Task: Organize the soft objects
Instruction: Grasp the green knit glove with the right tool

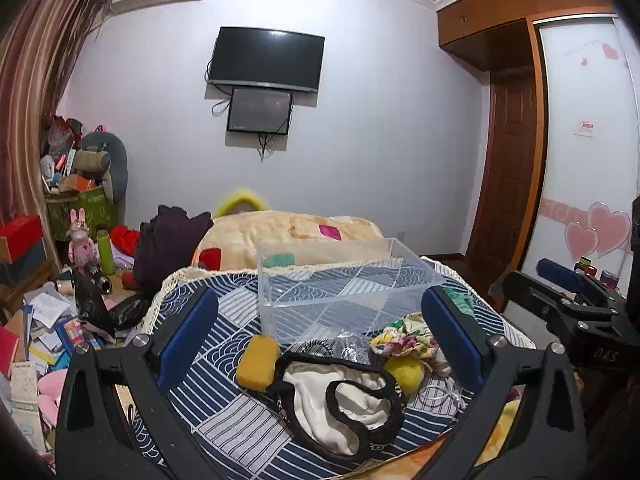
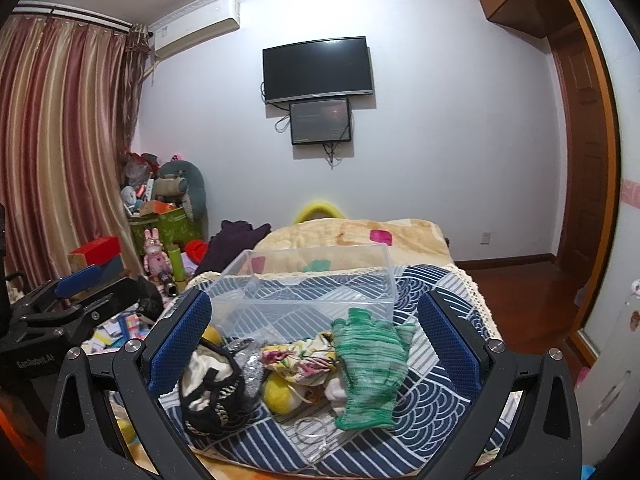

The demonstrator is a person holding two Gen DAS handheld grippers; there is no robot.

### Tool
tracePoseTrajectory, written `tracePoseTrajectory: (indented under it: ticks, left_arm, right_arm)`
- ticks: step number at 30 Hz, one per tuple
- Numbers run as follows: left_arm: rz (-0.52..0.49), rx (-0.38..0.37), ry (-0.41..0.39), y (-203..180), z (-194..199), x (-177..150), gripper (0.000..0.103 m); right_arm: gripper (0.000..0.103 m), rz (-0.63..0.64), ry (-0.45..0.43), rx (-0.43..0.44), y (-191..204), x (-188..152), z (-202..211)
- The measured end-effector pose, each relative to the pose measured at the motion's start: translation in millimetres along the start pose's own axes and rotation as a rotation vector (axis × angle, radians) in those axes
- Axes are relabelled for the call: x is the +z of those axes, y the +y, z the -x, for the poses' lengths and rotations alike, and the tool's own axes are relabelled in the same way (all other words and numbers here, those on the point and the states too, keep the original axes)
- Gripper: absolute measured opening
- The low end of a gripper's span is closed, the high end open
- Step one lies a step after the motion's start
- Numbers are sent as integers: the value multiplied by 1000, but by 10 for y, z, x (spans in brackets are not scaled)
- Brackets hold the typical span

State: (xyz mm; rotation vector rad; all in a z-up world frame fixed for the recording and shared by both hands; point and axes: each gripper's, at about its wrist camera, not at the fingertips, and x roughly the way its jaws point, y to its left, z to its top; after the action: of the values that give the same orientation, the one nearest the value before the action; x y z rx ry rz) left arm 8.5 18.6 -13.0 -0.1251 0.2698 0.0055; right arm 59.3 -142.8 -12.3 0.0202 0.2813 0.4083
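Jaws of both grippers apart above patterned bedspread [image 2: 432,400] in cluttered bedroom.

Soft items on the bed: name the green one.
The glove, green knit with fingers toward the clear box; the other items are yellow, floral, or white and black.

Green knitted glove [image 1: 460,300] mostly hiding behind blue-padded right finger [image 1: 450,336] in left wrist view. Round yellow plush ball [image 2: 280,394] lying half buried under floral cloth bundle [image 2: 304,360]. Small dim wall screen [image 2: 320,121] showing text too blurred for reading.
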Motion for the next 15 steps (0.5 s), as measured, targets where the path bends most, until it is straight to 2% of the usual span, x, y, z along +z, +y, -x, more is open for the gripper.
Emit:
tracePoseTrajectory:
  ticks: [3, 7, 9, 12, 15]
  left_arm:
    - [14, 14, 32, 77, -93, -67, 101]
    - [36, 29, 117, 189, -261, -190, 82]
    - [52, 29, 161, 235, -354, -267, 77]
    - [87, 4, 221, 308, -470, -373, 70]
    - [136, -31, 270, 359, -562, -453, 61]
  right_arm:
    - [103, 12, 7, -30, -26, -43, -18]
    - [100, 11, 38, -64, -117, -141, -80]
    - [91, 5, 63, -75, -162, -183, -125]
    - [86, 0, 84, -83, -200, -231, -151]
    - [74, -21, 134, -98, -305, -330, -225]
